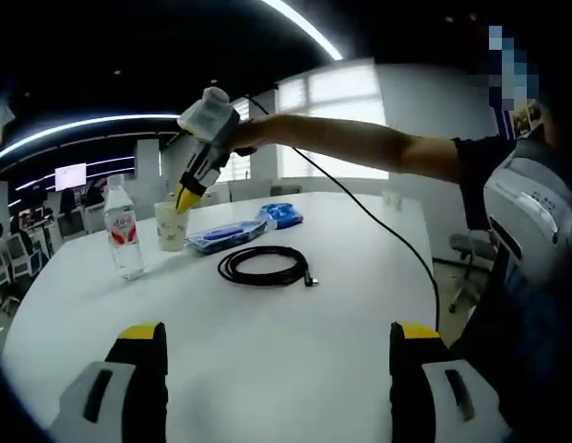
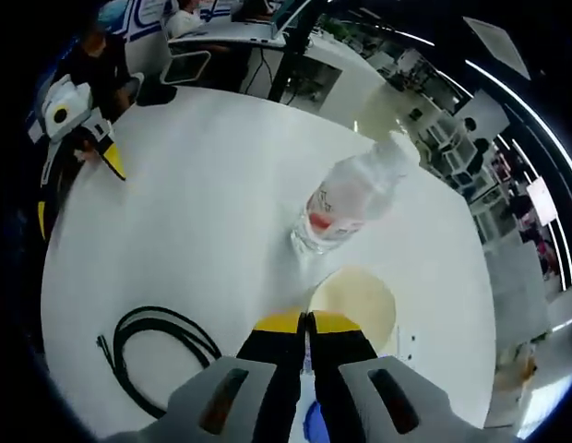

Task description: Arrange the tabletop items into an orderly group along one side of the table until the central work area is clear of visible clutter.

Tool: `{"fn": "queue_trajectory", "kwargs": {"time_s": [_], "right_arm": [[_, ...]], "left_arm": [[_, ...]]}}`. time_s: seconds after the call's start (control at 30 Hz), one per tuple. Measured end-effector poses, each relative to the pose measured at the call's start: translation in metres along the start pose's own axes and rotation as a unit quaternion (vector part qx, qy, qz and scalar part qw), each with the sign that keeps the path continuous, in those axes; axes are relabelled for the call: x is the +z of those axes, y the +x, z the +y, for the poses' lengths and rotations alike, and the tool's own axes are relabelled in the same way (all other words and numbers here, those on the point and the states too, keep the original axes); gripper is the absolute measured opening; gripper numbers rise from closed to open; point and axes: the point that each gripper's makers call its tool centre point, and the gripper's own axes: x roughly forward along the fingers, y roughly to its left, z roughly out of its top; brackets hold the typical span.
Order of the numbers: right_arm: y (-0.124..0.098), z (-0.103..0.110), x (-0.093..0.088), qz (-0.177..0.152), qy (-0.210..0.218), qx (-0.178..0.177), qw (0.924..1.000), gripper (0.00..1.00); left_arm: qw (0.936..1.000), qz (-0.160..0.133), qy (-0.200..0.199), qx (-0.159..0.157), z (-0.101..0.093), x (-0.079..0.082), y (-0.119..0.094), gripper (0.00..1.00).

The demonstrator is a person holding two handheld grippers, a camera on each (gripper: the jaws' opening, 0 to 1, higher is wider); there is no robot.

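My right gripper (image 2: 305, 325) is shut on the near rim of a paper cup (image 2: 355, 300), its yellow tips pressed together. In the left gripper view the right gripper (image 1: 185, 199) reaches down to the cup (image 1: 172, 226) from a person's outstretched arm. A clear water bottle (image 1: 123, 233) with a red label stands just left of the cup; it rises beyond the cup as the bottle (image 2: 346, 203). A coiled black cable (image 1: 265, 265) lies mid-table, and the cable (image 2: 148, 355) sits left of my right jaws. My left gripper (image 1: 277, 340) hangs open over bare table, also seen as the left gripper (image 2: 78, 192).
Two blue packets (image 1: 227, 235) (image 1: 281, 215) lie behind the cable, right of the cup. The white round table (image 1: 268, 369) ends at a curved edge on the right, where an office chair (image 1: 466, 254) stands. Desks and seated people fill the room beyond.
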Motion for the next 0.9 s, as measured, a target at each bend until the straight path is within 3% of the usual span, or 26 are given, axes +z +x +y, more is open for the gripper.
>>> {"fn": "queue_trajectory", "kwargs": {"time_s": [0.9], "right_arm": [[0.020,0.000,0.004,0.009,-0.005,0.002,0.9999,0.00]], "left_arm": [[1.0000,0.000,0.000,-0.002,-0.002,-0.004,-0.003,1.00]]}}
